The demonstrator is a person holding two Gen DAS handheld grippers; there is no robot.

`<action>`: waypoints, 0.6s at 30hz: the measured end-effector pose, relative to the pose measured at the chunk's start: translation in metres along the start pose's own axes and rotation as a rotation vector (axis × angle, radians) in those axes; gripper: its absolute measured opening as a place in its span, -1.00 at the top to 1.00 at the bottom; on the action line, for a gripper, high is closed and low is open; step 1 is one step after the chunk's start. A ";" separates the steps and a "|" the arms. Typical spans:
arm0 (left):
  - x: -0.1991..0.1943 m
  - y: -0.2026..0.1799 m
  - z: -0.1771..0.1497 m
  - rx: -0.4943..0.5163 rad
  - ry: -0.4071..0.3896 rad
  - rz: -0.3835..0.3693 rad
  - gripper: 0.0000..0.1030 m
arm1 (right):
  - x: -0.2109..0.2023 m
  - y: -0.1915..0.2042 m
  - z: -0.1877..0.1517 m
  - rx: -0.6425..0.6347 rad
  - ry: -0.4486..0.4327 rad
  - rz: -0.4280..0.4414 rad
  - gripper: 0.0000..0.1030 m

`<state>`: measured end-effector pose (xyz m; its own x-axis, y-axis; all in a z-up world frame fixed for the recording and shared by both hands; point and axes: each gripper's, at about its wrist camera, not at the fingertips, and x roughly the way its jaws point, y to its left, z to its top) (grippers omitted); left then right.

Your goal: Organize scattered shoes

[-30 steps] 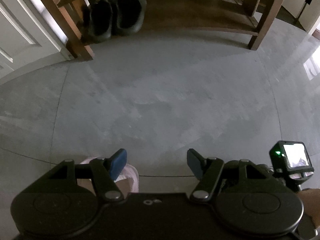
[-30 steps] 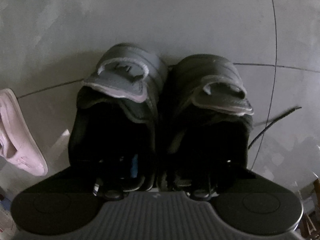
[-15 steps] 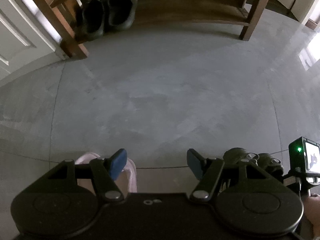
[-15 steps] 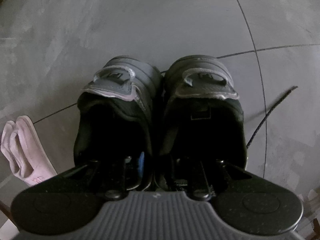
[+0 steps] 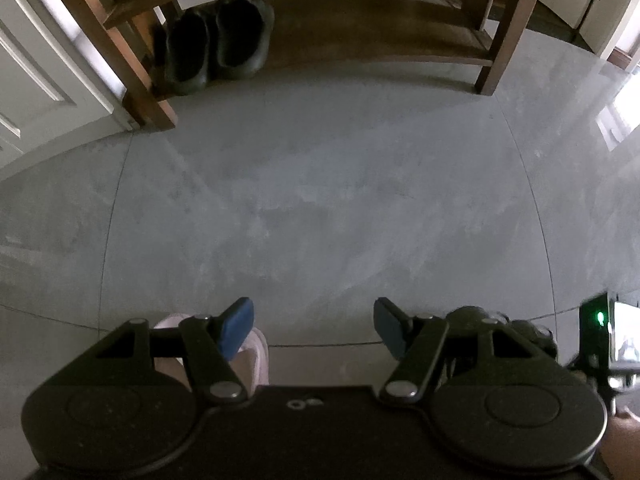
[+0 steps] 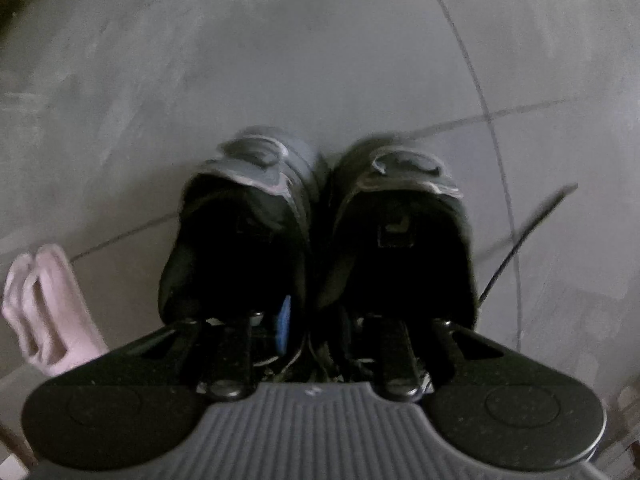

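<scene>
The left gripper [image 5: 314, 328] hangs over the grey polished tile floor [image 5: 320, 200] with its blue-padded fingers [image 5: 236, 326] spread wide apart and nothing between them. Just beneath its left finger lies a pale pink soft slipper [image 5: 256, 354] on the floor. At the far side stands a brown wooden shoe rack [image 5: 500, 40], and on the left end of its lowest shelf sit two dark rounded clog-like shoes [image 5: 216, 44], side by side and touching. A white panelled door [image 5: 36, 80] stands to the left of the rack.

The right gripper [image 6: 316, 320] is clamped on a pair of black sneakers with grey strap tongues [image 6: 320, 216]. Its fingers reach down into the two shoe openings, one in each, pinching the inner walls together so that the shoes are pressed side by side, toes pointing away. One blue pad [image 6: 284, 318] shows inside the left sneaker; the other finger is lost in shadow. A thin dark lace [image 6: 524, 236] trails out to the right of the pair. The pink slipper [image 6: 44, 312] lies on the floor to the near left, apart from the sneakers. In the left view the same sneakers [image 5: 480, 320] show at the near right, beside a small device with a green light [image 5: 600, 318].
</scene>
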<state>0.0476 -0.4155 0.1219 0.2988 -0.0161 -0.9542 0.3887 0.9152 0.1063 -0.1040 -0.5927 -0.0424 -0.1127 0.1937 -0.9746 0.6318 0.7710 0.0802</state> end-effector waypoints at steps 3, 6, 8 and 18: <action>0.001 0.000 -0.002 0.004 0.007 -0.001 -0.29 | -0.004 0.005 -0.006 -0.025 -0.061 -0.036 -0.20; 0.004 0.001 -0.004 0.001 0.015 -0.003 -0.29 | -0.002 0.011 -0.005 -0.043 -0.091 -0.092 -0.30; 0.005 0.001 -0.006 0.000 0.020 -0.005 -0.29 | 0.010 0.015 -0.001 -0.026 -0.088 -0.112 -0.30; 0.011 -0.001 -0.008 0.009 0.023 0.009 -0.29 | 0.024 0.027 -0.020 -0.061 -0.277 -0.086 0.21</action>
<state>0.0430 -0.4131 0.1094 0.2826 0.0016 -0.9592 0.3937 0.9117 0.1175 -0.1043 -0.5550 -0.0592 0.0553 -0.0402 -0.9977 0.5809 0.8140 -0.0006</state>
